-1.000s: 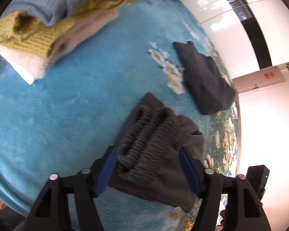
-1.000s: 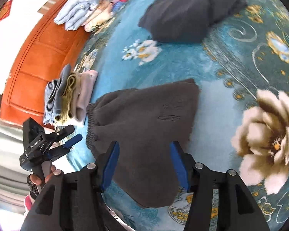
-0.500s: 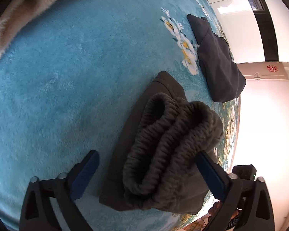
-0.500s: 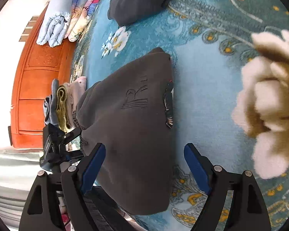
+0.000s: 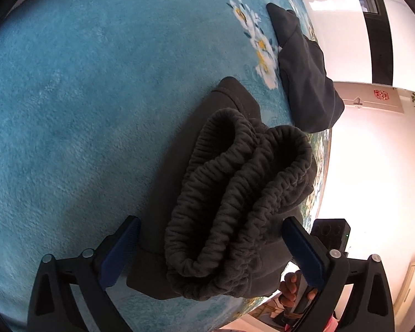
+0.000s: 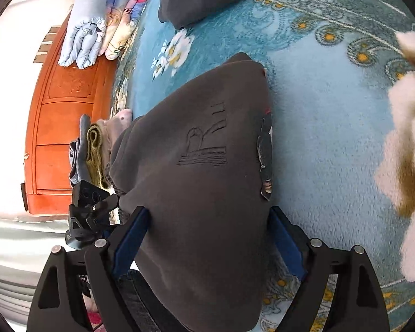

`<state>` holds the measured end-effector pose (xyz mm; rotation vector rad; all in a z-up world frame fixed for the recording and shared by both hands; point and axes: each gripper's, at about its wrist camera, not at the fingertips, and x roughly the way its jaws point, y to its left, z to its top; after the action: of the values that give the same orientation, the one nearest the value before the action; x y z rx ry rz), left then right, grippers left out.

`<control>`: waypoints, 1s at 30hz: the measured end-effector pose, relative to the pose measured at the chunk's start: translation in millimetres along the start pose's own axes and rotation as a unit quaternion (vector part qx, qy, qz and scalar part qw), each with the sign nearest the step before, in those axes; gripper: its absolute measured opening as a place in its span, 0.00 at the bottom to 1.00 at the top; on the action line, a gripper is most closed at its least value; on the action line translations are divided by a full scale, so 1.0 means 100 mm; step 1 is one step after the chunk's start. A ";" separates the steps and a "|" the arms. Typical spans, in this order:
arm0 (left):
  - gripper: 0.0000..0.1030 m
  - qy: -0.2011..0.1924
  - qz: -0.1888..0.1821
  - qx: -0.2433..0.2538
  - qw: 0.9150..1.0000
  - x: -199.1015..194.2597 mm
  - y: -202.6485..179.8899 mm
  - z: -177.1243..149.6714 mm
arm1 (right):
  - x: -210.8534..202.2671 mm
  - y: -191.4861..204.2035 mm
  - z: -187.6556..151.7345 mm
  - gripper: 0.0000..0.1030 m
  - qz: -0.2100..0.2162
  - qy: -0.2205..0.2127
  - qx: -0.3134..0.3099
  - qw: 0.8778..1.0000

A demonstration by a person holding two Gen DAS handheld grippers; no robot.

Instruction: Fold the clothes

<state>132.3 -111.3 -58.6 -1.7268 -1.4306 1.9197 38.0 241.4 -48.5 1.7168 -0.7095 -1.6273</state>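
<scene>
The blanket (image 5: 69,110), blue with flower prints, covers the bed and carries every item. On it lie my dark grey trousers (image 6: 202,171), folded into a thick bundle. Their long axis runs from 6 o'clock to 12 o'clock in the right wrist view, with the stitched logo on top. In the left wrist view the gathered waistband (image 5: 235,193) is stacked in ridges and points at me.

My left gripper (image 5: 207,249) stands open, one finger on each side of the waistband end. My right gripper (image 6: 210,238) also stands open, straddling the opposite end of the bundle. Neither pair of fingers pinches cloth as far as I can tell. The bundle lies at 12 o'clock from both grippers, directly between the fingers, so both hands are equally near.

A second dark garment (image 5: 304,77) lies at 1 o'clock, apart from the trousers. A stack of folded clothes (image 6: 94,149) sits at 9 o'clock in the right wrist view, just beside the trousers.
</scene>
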 end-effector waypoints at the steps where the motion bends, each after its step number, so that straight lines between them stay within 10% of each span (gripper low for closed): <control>1: 0.97 -0.002 0.000 0.000 1.000 -0.01 0.00 -0.01 | 0.00 0.00 0.00 0.85 0.000 -0.002 0.003 1.000; 18: 0.71 -0.093 0.024 0.084 0.992 -0.44 -0.48 -0.40 | -0.32 0.41 -0.08 0.61 -0.029 -0.027 -0.007 0.999; 30: 0.69 -0.216 0.021 0.149 0.965 -1.53 -0.93 -0.62 | -0.59 1.40 0.12 0.60 0.032 -0.047 -0.120 0.991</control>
<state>190.4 -136.5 119.7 -1.2653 -1.1407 2.4951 29.2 196.5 96.4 1.4411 -0.5786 -1.6838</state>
